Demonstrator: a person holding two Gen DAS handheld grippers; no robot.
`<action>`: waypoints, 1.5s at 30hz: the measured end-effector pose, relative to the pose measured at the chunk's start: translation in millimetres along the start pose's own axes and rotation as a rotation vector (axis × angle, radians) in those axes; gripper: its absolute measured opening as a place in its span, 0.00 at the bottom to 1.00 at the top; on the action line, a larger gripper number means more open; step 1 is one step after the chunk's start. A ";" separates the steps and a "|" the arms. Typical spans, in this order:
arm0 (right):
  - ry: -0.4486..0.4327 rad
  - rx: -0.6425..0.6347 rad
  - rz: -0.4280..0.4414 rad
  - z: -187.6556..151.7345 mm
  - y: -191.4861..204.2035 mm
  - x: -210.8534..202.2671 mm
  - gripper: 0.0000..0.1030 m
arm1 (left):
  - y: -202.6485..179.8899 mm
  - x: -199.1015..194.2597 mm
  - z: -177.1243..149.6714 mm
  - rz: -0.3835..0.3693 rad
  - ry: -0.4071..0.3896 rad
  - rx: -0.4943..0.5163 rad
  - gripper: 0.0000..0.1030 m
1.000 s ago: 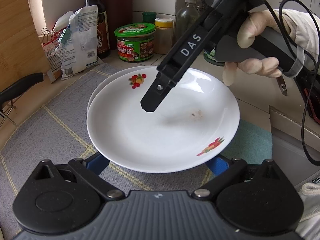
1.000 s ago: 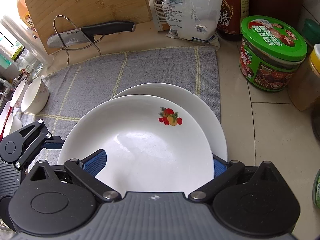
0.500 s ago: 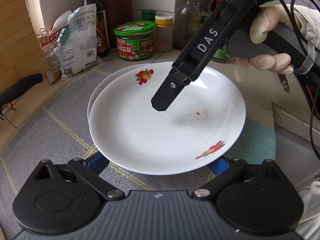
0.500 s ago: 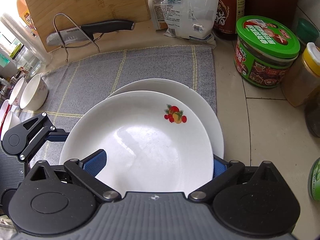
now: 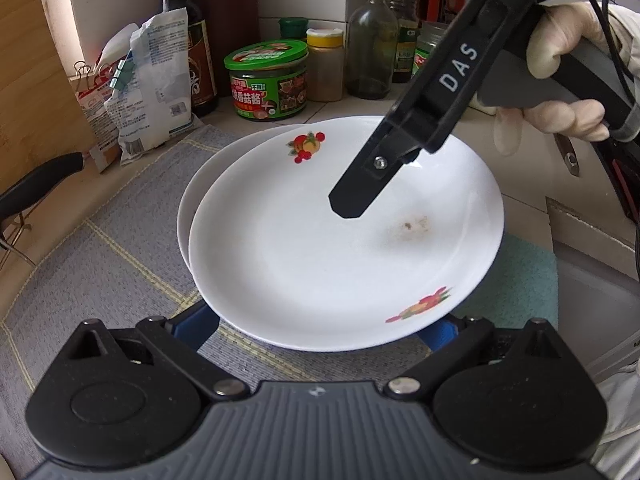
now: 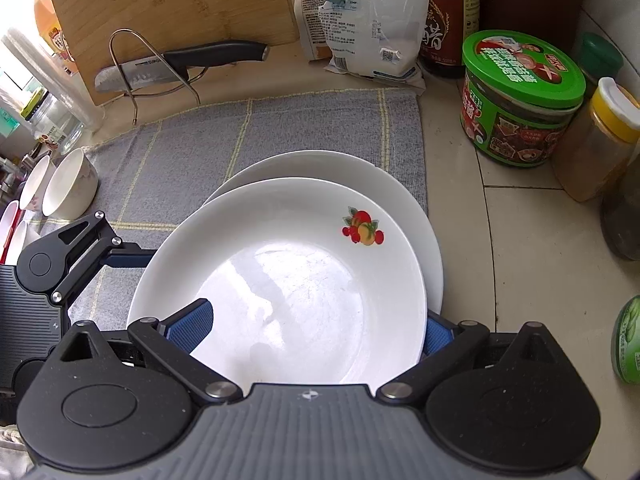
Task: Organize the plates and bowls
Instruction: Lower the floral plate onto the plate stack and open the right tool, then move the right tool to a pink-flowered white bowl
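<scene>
A white plate with fruit prints (image 5: pixel 320 260) (image 6: pixel 300 280) lies skewed on a second white plate (image 5: pixel 224 162) (image 6: pixel 320 168) on the grey mat (image 6: pixel 280 128). My right gripper (image 6: pixel 312 320) stands wide. Its left pad (image 6: pixel 192 328) lies over the plate's inside. Its right pad (image 6: pixel 434 336) sits beyond the rim, partly hidden behind it. From the left wrist camera, one of its fingers (image 5: pixel 352 200) hangs over the plate's middle. My left gripper (image 5: pixel 320 330) (image 6: pixel 60 264) is wide and its jaws are opening. Both its blue pads are tucked under the top plate's near rim.
A knife on a wire stand (image 6: pixel 180 68) and a bamboo board (image 6: pixel 172 4) stand behind the mat. A clipped bag (image 6: pixel 372 20), a green-lidded jar (image 6: pixel 520 96), a yellow-lidded jar (image 6: pixel 600 136) and bottles line the back right. White bowls (image 6: pixel 68 188) lie left. A teal cloth (image 5: pixel 528 272) lies right.
In the left wrist view the top plate and the right gripper's finger have slid to the right together. The lower plate and my left gripper stayed put.
</scene>
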State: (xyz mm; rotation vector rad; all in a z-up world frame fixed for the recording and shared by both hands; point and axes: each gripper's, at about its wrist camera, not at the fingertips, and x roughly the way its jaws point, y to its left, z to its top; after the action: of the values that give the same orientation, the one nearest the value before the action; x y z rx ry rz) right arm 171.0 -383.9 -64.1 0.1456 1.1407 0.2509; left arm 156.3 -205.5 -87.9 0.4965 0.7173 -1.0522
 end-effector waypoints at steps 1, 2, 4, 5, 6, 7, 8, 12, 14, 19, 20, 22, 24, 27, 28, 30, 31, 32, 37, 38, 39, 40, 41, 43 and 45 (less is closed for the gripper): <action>-0.001 0.001 -0.002 -0.9 0.4 -1.4 1.00 | 0.6 -0.1 0.0 0.000 0.000 0.000 0.98; -0.002 0.002 -0.003 -1.8 0.7 -2.6 1.00 | 1.1 -0.1 0.0 0.000 -0.001 0.000 0.98; -0.005 0.003 -0.006 -3.6 1.0 -5.1 1.00 | 1.1 0.1 -0.5 0.001 -0.002 0.001 0.98; -0.006 0.005 -0.007 -4.4 1.2 -6.2 1.00 | 1.3 0.3 -0.7 0.001 -0.003 0.002 0.98; -0.008 0.006 -0.009 -5.3 1.3 -7.5 1.00 | 1.4 0.6 -0.8 0.002 -0.003 0.003 0.98; -0.008 0.008 -0.012 -6.0 1.5 -8.7 1.00 | 1.3 0.7 -0.7 0.002 -0.004 0.004 0.98; -0.009 0.009 -0.016 -6.9 1.9 -10.0 1.00 | 0.9 0.4 -1.0 0.003 -0.006 0.004 0.98; -0.007 0.010 -0.032 -10.1 2.8 -13.7 1.00 | 0.5 -0.2 -1.6 0.003 -0.011 0.006 0.98; -0.003 0.013 -0.039 -12.4 2.8 -14.3 1.00 | 0.6 -0.6 -1.4 0.005 -0.016 0.007 0.98; -0.002 0.012 -0.068 -20.2 5.3 -16.9 1.00 | 1.2 -4.2 -3.1 0.014 -0.032 0.009 0.98; -0.017 0.008 -0.075 -22.0 7.1 -20.0 1.00 | 1.2 -5.4 -4.1 0.018 -0.037 0.008 0.98; -0.058 -0.005 -0.104 -25.5 12.5 -28.3 1.00 | 1.9 -10.6 -7.8 0.041 -0.065 -0.005 0.99; -0.106 -0.032 -0.145 -29.2 19.8 -34.3 1.00 | 3.7 -17.2 -12.5 0.053 -0.098 -0.036 0.99; -0.180 -0.078 -0.202 -34.5 30.7 -36.2 1.00 | 8.9 -30.1 -21.6 0.079 -0.157 -0.117 0.99; -0.195 -0.088 -0.206 -35.9 33.4 -35.4 1.00 | 10.9 -34.8 -24.7 0.092 -0.173 -0.146 0.99; -0.224 -0.104 -0.197 -37.3 38.3 -33.1 1.00 | 14.2 -44.6 -31.2 0.132 -0.206 -0.190 0.99; -0.238 -0.112 -0.191 -37.2 41.1 -31.9 1.00 | 15.9 -49.7 -34.5 0.154 -0.220 -0.210 0.99; -0.250 -0.119 -0.176 -35.6 44.5 -30.2 1.00 | 17.2 -54.4 -37.9 0.174 -0.231 -0.229 0.99; -0.312 -0.161 -0.111 -22.1 61.2 -23.5 1.00 | 25.9 -78.6 -60.9 0.308 -0.257 -0.367 0.99; -0.318 -0.177 -0.096 -19.1 65.2 -21.8 1.00 | 26.6 -83.3 -65.7 0.338 -0.255 -0.393 0.99; -0.327 -0.195 -0.080 -16.8 70.0 -20.2 1.00 | 27.2 -88.4 -71.0 0.367 -0.251 -0.419 0.99; -0.337 -0.211 -0.072 -15.2 74.0 -18.3 1.00 | 28.2 -93.5 -76.7 0.408 -0.243 -0.453 0.99; -0.346 -0.235 -0.068 -14.1 80.0 -15.2 1.00 | 28.5 -97.8 -81.1 0.439 -0.234 -0.480 0.99; -0.348 -0.276 -0.051 -12.8 90.6 -8.2 1.00 | 27.8 -109.1 -92.3 0.496 -0.222 -0.527 0.99; -0.337 -0.311 -0.005 -14.2 102.4 -0.6 1.00 | 25.6 -120.1 -104.7 0.538 -0.220 -0.552 0.99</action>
State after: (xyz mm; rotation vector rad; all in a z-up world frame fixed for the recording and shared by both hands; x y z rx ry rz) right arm 145.2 -285.7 -44.7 -0.0887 0.7562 0.3812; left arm 112.1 -51.4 -69.2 0.0765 0.5974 -0.3677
